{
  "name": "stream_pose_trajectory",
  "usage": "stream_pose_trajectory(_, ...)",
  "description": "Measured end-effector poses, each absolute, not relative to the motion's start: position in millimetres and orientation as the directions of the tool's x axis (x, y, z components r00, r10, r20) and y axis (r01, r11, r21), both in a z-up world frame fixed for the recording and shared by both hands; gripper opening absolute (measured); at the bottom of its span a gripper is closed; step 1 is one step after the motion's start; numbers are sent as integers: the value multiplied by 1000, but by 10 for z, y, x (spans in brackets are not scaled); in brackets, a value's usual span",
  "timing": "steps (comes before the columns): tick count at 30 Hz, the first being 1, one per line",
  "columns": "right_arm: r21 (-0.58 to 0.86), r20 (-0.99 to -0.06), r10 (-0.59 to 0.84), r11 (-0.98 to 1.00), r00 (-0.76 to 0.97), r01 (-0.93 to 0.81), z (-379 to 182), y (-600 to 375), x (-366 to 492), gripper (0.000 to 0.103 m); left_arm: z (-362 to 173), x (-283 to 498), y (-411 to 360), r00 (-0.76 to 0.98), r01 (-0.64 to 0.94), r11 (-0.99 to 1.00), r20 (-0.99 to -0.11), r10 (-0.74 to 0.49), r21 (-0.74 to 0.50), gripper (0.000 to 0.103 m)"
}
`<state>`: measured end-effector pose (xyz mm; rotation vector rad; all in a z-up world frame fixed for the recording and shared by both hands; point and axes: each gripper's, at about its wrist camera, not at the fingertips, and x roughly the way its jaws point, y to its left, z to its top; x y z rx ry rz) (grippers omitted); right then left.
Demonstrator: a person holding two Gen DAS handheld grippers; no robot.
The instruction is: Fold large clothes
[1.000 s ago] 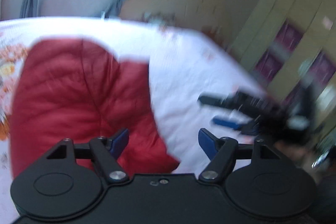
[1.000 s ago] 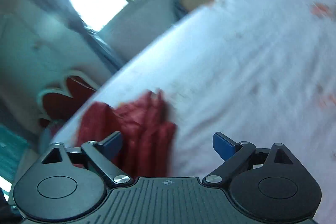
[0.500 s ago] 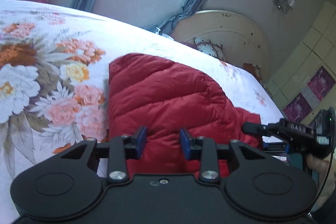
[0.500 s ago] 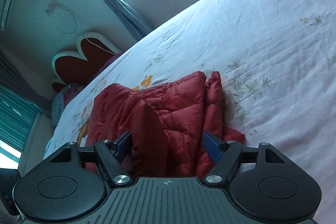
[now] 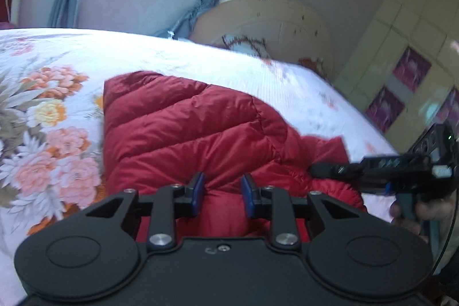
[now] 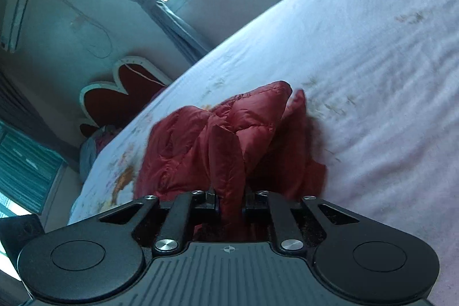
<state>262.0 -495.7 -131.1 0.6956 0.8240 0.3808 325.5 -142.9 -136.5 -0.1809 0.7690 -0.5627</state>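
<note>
Grippers are both pinching the red jacket (image 5: 186, 131) lying at 12 o'clock on the bed (image 5: 57, 53): left hand-held gripper (image 5: 223, 188) narrowly clamping its near edge, right hand-held gripper (image 6: 229, 201) squeezing a fold, probably needing carrying across next.

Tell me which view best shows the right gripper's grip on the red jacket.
The right wrist view: the right gripper is shut on a raised fold of the red jacket, seen close up. The left wrist view shows that gripper from the side, at the jacket's edge, blurred, with the pinch itself hidden.
</note>
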Motion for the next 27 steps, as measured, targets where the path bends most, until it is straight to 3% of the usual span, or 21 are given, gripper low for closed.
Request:
stream_pose_trajectory(1, 684, -554, 542, 729, 632, -26, -1456, -4961, 2604, 12, -1421, 3289, -1503, 567, 417, 847, -633, -526, -330, 28)
stream_pose_trajectory(4, 803, -484, 578, 592, 657, 70, -1835, -5117, 2516, 12, -1540, 3361, -1683, 543, 416, 869, -693, -474, -268, 28)
stream_pose_trajectory(9, 803, -489, 569, 590, 661, 86, -1760, -5224, 2493, 13, -1498, 3361, -1815, 535, 442, 877, -729, -427, -189, 28)
stream_pose_trajectory(11, 774, -510, 531, 627, 677, 90, -1578, -5246, 2451, 31, -1451, 3341, -1810, 541, 445, 879, -730, -417, -171, 27)
stream_pose_trajectory(14, 691, -531, 447, 721, 720, 62, -1241, -5208, 2386, 48, -1357, 3314, -1766, 545, 445, 879, -726, -419, -173, 32)
stream_pose_trajectory(20, 524, -559, 399, 850, 727, -63, -636, -4863, 2545, 48, -1084, 3304, -1760, 605, 491, 862, -663, -441, -126, 45)
stream_pose_trajectory(27, 343, -606, 412, 907, 680, -244, -426, -4117, 2970, 48, -1048, 3832, -1567, 631, 464, 874, -638, -441, -146, 44)
